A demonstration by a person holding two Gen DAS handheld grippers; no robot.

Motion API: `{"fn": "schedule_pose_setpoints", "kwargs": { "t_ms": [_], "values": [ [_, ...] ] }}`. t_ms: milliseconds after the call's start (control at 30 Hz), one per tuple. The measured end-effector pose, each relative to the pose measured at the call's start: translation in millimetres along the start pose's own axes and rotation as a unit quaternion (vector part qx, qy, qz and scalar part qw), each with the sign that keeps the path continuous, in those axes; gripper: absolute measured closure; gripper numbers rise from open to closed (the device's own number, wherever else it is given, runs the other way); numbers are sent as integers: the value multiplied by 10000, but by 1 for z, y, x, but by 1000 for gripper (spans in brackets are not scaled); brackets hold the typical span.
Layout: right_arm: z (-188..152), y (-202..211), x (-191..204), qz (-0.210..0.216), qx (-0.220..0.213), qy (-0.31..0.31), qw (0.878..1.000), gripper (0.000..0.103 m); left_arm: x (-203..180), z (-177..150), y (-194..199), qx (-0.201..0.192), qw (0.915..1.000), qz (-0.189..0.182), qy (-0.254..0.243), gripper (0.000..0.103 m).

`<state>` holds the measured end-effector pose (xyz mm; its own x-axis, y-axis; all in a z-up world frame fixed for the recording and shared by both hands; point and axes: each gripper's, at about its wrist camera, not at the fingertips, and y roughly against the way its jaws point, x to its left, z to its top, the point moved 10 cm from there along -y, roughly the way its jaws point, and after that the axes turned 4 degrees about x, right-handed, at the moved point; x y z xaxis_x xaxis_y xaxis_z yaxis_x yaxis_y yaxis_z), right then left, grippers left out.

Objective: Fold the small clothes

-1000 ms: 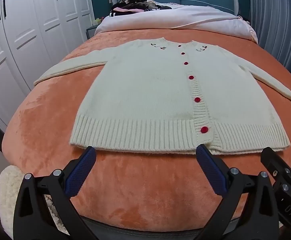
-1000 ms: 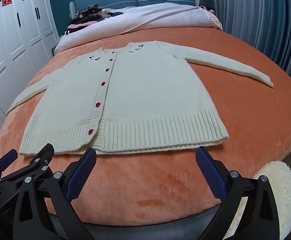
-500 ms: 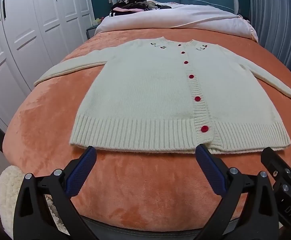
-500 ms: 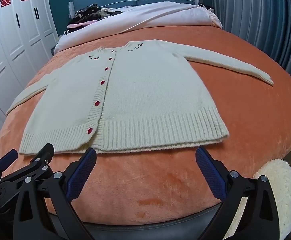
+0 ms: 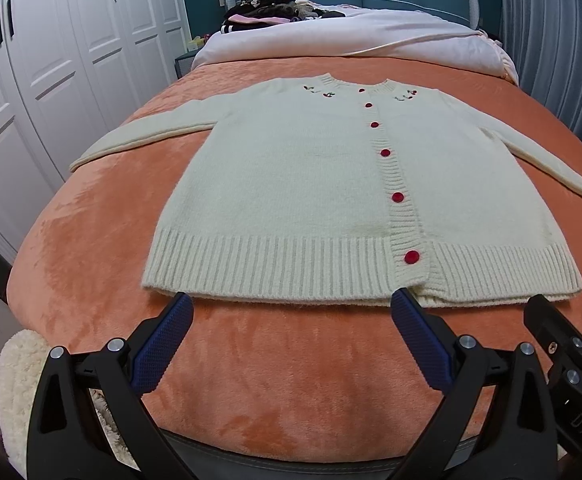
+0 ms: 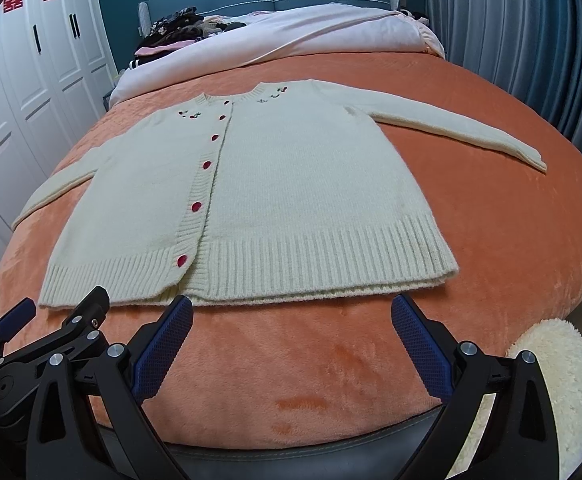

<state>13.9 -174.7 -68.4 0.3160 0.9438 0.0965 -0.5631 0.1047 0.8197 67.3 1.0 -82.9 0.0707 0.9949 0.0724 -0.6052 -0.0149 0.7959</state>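
Almost nothing has moved since the earlier frames: both views drift a hair closer to the hem, the garment lies the same. We see the cream cardigan [image 5: 331, 192] spread flat, front up, buttoned with red buttons [image 5: 398, 197], filling the middle of the frame on the orange bedspread [image 5: 251, 360]. Both sleeves are stretched out sideways, one toward the left edge [image 5: 139, 140], one toward the right edge [image 6: 463, 128]. The ribbed hem [image 5: 291, 264] sits just above the tongs in both views.

The left gripper [image 5: 291, 336] is spread wide, pinching nothing, hanging just short of the hem at lower centre. The right gripper [image 6: 291, 336] is the same: wide apart, empty, just below the hem. Each gripper shows in the lower corner of the other's view.

Progress, as we judge it: laying out is done, no fold made yet. Sleeves, sides and the bottom-to-top fold are all left. A dark clothes pile [image 5: 263, 0] sits at the upper centre by the headboard, white wardrobe [image 5: 51, 60] at the left.
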Motion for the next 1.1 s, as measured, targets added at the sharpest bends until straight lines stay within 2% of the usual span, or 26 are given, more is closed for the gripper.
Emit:
{"fn": "schedule_pose_setpoints", "kwargs": {
  "t_ms": [1100],
  "values": [
    [0, 2, 1, -5, -7, 16, 10000, 5, 0, 0, 2, -35, 10000, 60, -19, 6]
  ]
}}
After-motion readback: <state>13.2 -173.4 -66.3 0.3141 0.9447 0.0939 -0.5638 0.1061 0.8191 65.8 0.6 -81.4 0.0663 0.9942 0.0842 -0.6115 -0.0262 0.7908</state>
